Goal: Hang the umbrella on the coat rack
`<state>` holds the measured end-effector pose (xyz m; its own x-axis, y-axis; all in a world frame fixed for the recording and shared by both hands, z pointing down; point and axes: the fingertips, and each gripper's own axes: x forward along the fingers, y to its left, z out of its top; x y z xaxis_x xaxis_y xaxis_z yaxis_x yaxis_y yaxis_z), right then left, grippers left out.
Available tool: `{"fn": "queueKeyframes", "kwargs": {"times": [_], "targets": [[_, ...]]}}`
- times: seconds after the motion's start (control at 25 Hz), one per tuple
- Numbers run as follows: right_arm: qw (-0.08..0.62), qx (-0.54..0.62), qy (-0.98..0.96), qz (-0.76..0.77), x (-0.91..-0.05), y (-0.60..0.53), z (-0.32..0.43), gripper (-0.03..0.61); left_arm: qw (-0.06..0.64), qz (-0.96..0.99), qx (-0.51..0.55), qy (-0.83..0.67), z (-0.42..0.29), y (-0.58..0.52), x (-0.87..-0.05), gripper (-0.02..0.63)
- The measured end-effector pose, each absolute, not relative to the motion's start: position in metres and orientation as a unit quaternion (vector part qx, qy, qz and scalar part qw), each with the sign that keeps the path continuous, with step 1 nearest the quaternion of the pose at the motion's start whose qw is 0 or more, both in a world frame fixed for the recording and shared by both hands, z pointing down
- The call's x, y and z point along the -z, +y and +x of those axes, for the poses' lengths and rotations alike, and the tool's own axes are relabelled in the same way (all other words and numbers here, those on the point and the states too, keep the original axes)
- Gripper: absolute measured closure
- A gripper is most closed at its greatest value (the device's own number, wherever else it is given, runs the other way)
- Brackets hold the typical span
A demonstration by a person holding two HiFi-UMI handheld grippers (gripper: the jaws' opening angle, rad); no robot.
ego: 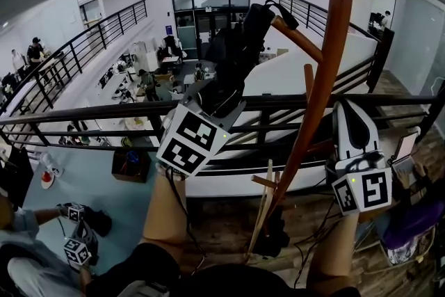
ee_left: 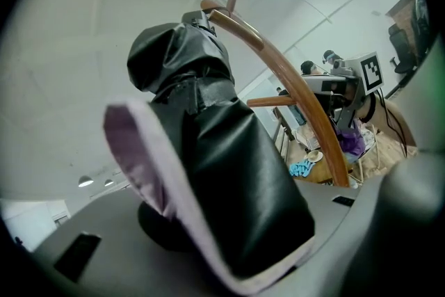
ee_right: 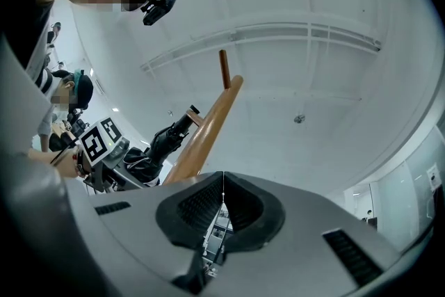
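A folded black umbrella [ego: 243, 52] with a lilac edge points up and to the right, and my left gripper [ego: 224, 99] is shut on its lower body. Its top end with a thin black loop [ego: 284, 13] sits right at a peg [ego: 299, 39] of the curved brown wooden coat rack [ego: 327, 73]. In the left gripper view the umbrella [ee_left: 229, 170] fills the space between the jaws, its tip beside the rack's branch [ee_left: 292, 80]. My right gripper [ego: 350, 111] hangs right of the rack pole. Its pads [ee_right: 222, 202] meet with nothing between them, and the rack [ee_right: 208, 125] rises beyond them.
A black railing [ego: 104, 115] runs across just behind the rack, with an open lower floor beyond it. Another person [ego: 28, 268] with marker cubes stands at the lower left. Bags and clutter [ego: 410, 226] lie on the wooden floor at the right.
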<state>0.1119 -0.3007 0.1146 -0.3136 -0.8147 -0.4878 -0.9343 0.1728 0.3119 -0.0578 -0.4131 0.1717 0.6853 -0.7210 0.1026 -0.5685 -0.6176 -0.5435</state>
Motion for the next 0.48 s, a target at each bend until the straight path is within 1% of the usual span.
{"fn": "queueKeyframes", "kwargs": {"times": [0.48], "targets": [[0.107, -0.282, 0.772, -0.559, -0.114, -0.303, 0.113, 0.549, 0.217, -0.879, 0.179, 0.386, -0.070, -0.407, -0.196, 0.397]]}}
